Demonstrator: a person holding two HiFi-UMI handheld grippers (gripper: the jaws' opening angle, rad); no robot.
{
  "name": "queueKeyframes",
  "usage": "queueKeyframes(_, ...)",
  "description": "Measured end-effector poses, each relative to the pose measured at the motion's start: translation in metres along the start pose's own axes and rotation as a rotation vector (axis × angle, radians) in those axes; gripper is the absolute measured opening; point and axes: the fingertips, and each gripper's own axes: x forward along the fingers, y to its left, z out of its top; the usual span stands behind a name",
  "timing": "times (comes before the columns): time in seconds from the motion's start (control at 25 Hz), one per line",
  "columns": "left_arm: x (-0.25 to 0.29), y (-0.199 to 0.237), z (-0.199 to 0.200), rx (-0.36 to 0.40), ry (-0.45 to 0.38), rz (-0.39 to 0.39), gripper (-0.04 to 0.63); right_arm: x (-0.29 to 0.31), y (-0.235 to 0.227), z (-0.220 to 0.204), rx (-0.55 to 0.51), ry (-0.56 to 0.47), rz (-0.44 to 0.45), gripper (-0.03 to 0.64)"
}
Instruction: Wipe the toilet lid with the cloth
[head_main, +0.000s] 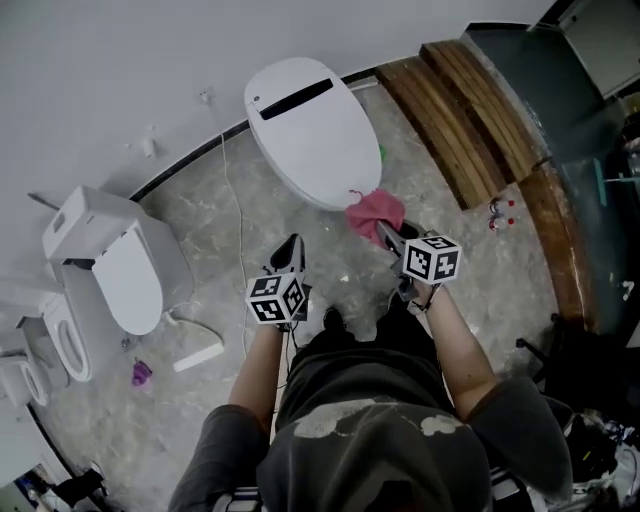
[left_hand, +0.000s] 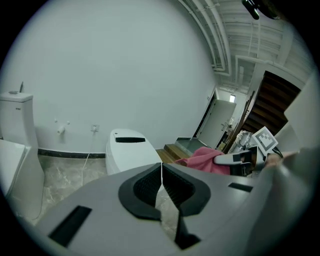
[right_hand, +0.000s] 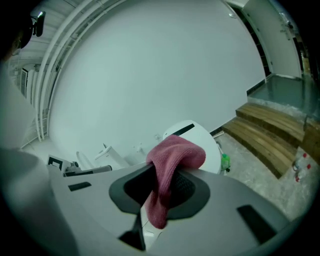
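Looking down in the head view, the right gripper (head_main: 390, 234) pinches the pink cloth (head_main: 372, 212), which bunches just ahead of its jaws at the near edge of the white toilet lid (head_main: 310, 130). Whether cloth and lid touch I cannot tell. The left gripper (head_main: 290, 248) hovers over the marble floor (head_main: 220, 220), with the lid ahead of its jaws and to their right. Wooden steps (head_main: 465, 110) lie well to the right of the right jaws, and a second toilet (head_main: 120, 270) well left of the left jaws.

In the left gripper view, the jaws are pressed together on nothing. The toilet stands beyond them, slightly left, against a plain white wall (left_hand: 125, 65).

In the right gripper view, the pads clamp a fold of cloth that bulges above them and hangs below. The lid, lying shut, shows beyond the jaws, with a green bottle (right_hand: 225, 161) on the floor at its right.
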Motion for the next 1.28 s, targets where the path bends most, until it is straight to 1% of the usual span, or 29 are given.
queueKeyframes(0.12,-0.001,-0.018,0.002,0.028,0.007,-0.041,0.012,-0.021,-0.005,0.003,0.011,-0.028,-0.022,0.064)
queueKeyframes(0.24,-0.005,-0.04,0.008,0.045,-0.005,-0.069,0.012,-0.044,-0.013,0.005,0.027,-0.051,-0.025,0.064)
queueKeyframes(0.4,-0.015,-0.064,0.016,0.062,-0.02,-0.082,0.012,-0.077,-0.014,0.014,0.007,-0.083,-0.025,0.064)
queueKeyframes(0.48,-0.02,-0.079,0.014,0.074,-0.017,-0.103,0.012,-0.094,-0.016,0.012,-0.006,-0.092,-0.027,0.064)
queueKeyframes(0.6,-0.025,-0.101,0.011,0.113,-0.011,-0.133,0.012,-0.118,-0.021,0.005,-0.006,-0.106,-0.029,0.064)
queueKeyframes(0.72,-0.032,-0.121,0.007,0.109,-0.016,-0.155,0.012,-0.141,-0.028,-0.002,-0.001,-0.116,-0.045,0.064)
queueKeyframes(0.84,-0.039,-0.141,-0.001,0.121,-0.009,-0.186,0.012,-0.16,-0.032,-0.01,0.027,-0.139,-0.056,0.064)
queueKeyframes(1.0,-0.046,-0.159,-0.01,0.126,-0.008,-0.212,0.012,-0.174,-0.034,-0.023,0.03,-0.145,-0.058,0.064)
queueKeyframes(1.28,-0.051,-0.189,-0.003,0.133,-0.059,-0.239,0.012,-0.183,-0.027,-0.028,0.001,-0.144,-0.038,0.064)
